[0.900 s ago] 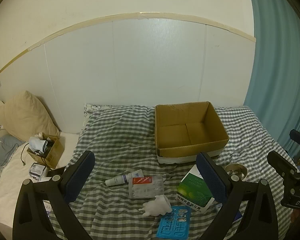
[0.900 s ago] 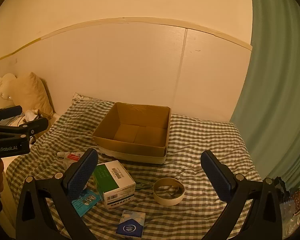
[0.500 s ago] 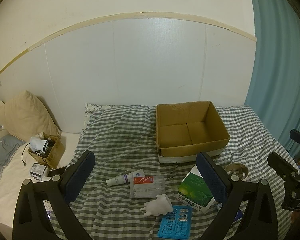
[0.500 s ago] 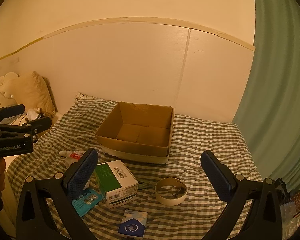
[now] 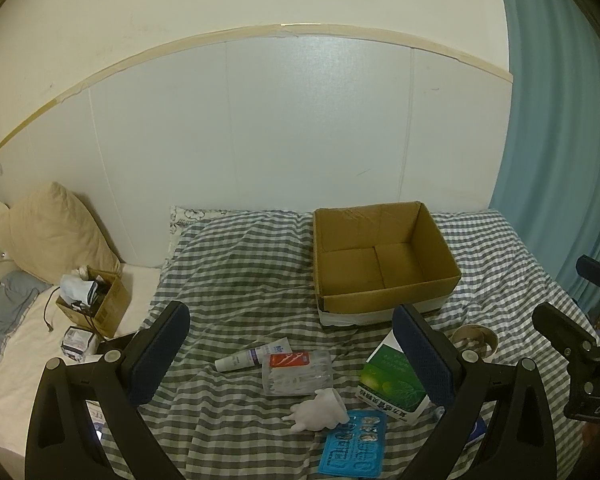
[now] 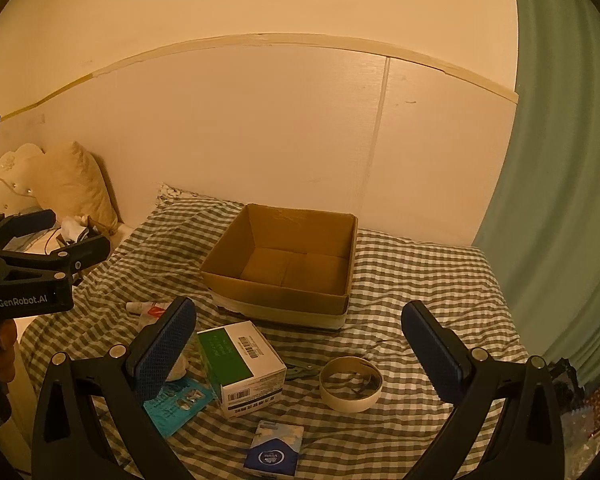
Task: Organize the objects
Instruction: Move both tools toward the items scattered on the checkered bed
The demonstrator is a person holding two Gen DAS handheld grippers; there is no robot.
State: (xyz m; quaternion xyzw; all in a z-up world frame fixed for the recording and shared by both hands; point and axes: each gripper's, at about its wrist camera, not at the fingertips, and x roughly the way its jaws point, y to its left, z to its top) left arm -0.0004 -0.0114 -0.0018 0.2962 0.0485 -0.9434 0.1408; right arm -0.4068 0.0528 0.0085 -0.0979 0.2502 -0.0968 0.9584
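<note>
Hovering over a checked bed (image 5: 236, 280), left gripper (image 5: 292, 356) and right gripper (image 6: 300, 352) both hold jaws wide apart, empty. Nearest, at 6 o'clock, a green carton (image 6: 240, 364) lies flat: probably light, stiff, best pinched across its short sides, long axis toward 11 o'clock. Farther, at 12 o'clock, an open cardboard box (image 6: 284, 292).

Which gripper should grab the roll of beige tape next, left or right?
Right, probably. The roll of beige tape lies between the open right gripper fingers' line of sight, near it. The open left gripper faces the white tube instead.
</note>
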